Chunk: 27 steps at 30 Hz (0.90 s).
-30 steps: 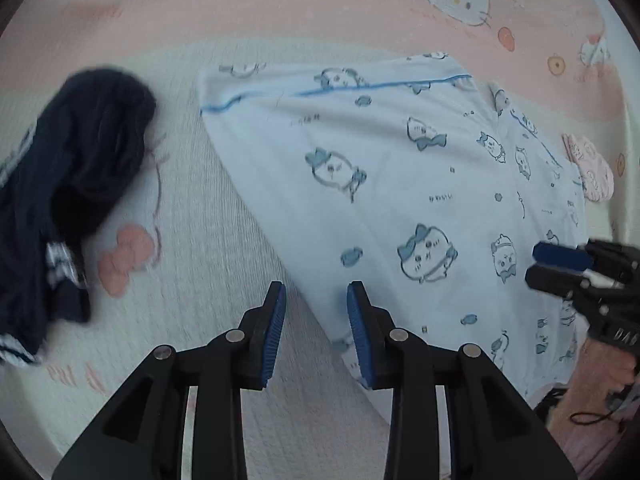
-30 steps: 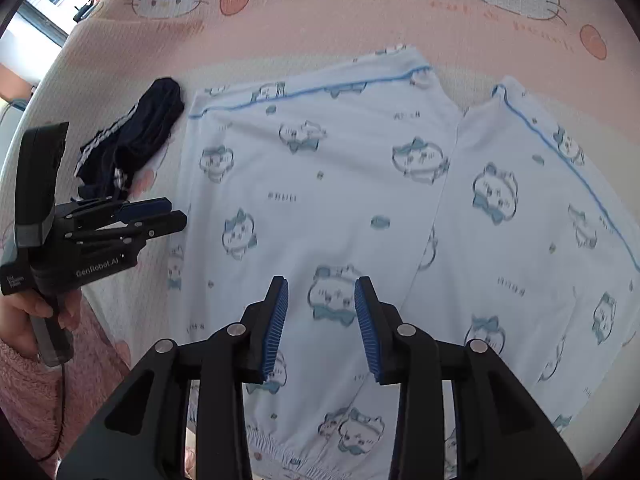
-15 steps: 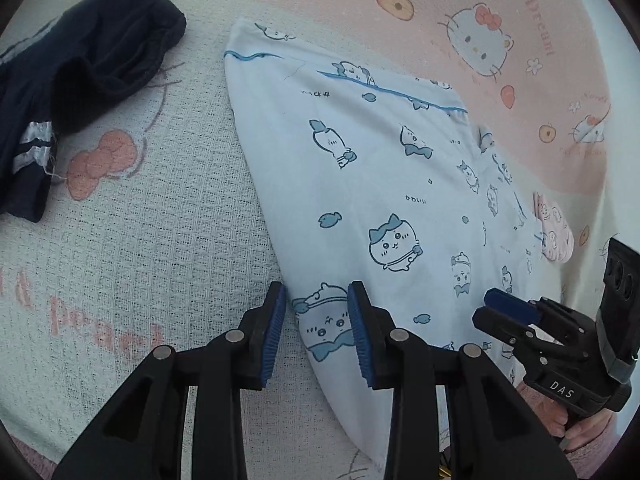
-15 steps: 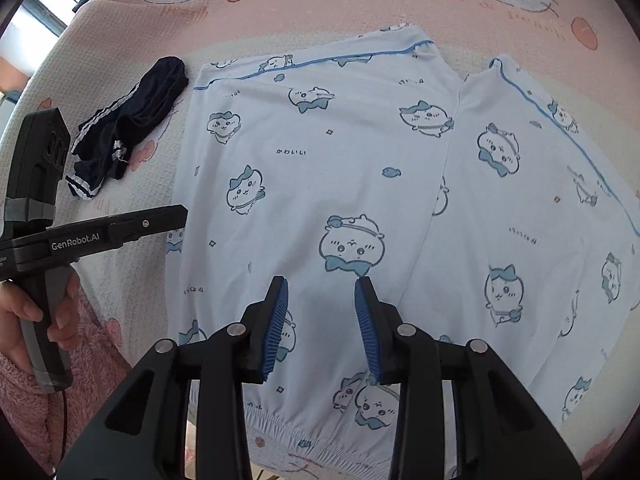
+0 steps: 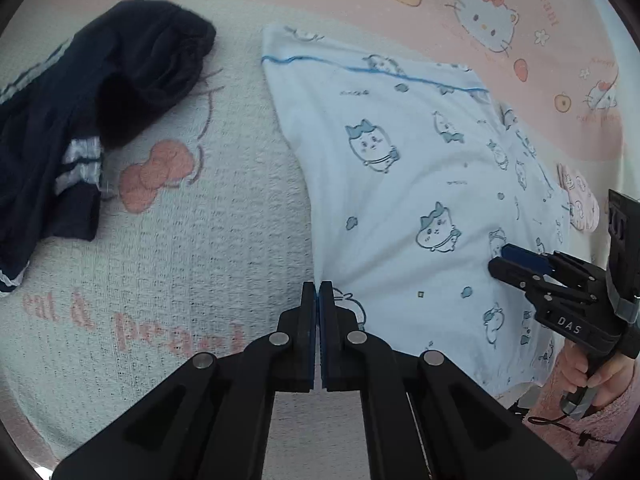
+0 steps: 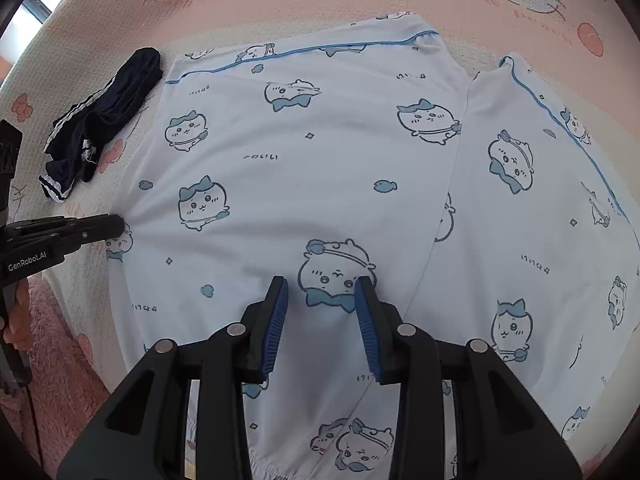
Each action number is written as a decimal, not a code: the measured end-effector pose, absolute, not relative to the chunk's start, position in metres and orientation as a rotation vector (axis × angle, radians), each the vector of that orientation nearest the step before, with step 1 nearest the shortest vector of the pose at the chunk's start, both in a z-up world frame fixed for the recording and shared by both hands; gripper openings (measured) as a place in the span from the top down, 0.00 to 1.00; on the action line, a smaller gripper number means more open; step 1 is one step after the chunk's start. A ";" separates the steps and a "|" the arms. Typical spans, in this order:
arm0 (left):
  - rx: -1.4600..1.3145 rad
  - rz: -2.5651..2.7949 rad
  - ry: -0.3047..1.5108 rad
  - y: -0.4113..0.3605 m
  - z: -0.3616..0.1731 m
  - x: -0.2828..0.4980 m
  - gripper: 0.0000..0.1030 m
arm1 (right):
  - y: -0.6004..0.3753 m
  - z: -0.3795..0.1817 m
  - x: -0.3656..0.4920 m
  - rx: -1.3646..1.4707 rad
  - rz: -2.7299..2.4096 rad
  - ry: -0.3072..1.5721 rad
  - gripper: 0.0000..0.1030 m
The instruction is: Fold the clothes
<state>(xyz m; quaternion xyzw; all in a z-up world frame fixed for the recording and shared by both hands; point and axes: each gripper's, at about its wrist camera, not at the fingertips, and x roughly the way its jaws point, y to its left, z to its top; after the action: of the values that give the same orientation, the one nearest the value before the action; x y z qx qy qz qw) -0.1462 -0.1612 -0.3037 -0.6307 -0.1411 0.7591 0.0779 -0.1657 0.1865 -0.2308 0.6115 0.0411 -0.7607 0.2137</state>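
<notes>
Smooth matt cotton-like pyjama shorts (image 6: 320,168), rough waffle-weave blanket (image 5: 208,240), fuzzy pink sleeve (image 6: 60,360)

The pajama shorts' (image 6: 320,168) waistband is cut off at the bottom edge; the dark garment (image 5: 60,128) runs off the left edge.

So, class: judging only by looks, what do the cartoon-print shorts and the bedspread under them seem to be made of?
Cartoon-print shorts: probably a thin, smooth, matte cotton-like knit; it lies flat with soft creases. Bedspread: apparently a thicker waffle-weave cotton, with a visible grid of small raised squares.
</notes>
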 end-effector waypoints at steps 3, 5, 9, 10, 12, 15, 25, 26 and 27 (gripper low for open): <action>-1.892 2.273 -0.480 -0.170 -0.296 -0.148 0.92 | 0.183 -0.229 -0.163 1.690 -2.123 0.150 0.66; -1.858 2.333 -0.455 -0.173 -0.282 -0.150 0.86 | 0.184 -0.226 -0.163 1.690 -2.123 0.157 0.66; -1.749 2.394 -0.372 -0.161 -0.270 -0.168 0.84 | 0.187 -0.222 -0.165 1.685 -2.123 0.077 0.66; -1.762 2.398 -0.349 -0.158 -0.275 -0.175 0.84 | 0.185 -0.224 -0.165 1.687 -2.116 0.073 0.66; -1.866 2.402 -0.273 -0.156 -0.291 -0.187 0.84 | 0.176 -0.229 -0.162 1.687 -2.100 0.096 0.64; -1.946 2.440 -0.231 -0.168 -0.294 -0.193 0.84 | 0.176 -0.228 -0.161 1.704 -2.093 0.140 0.66; -1.793 2.403 -0.598 -0.209 -0.299 -0.240 0.65 | 0.124 -0.219 -0.165 1.584 -1.971 0.172 0.65; -1.796 2.407 -0.578 -0.206 -0.302 -0.242 0.65 | 0.119 -0.221 -0.166 1.590 -1.978 0.177 0.65; -1.783 2.416 -0.539 -0.203 -0.303 -0.243 0.65 | 0.115 -0.224 -0.168 1.597 -1.980 0.175 0.65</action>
<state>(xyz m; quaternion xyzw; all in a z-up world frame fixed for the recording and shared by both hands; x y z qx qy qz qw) -0.2426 -0.2028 -0.3027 -0.5839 -0.1765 0.7911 0.0453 -0.1677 0.1150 -0.2237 0.5992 0.0656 -0.7427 0.2916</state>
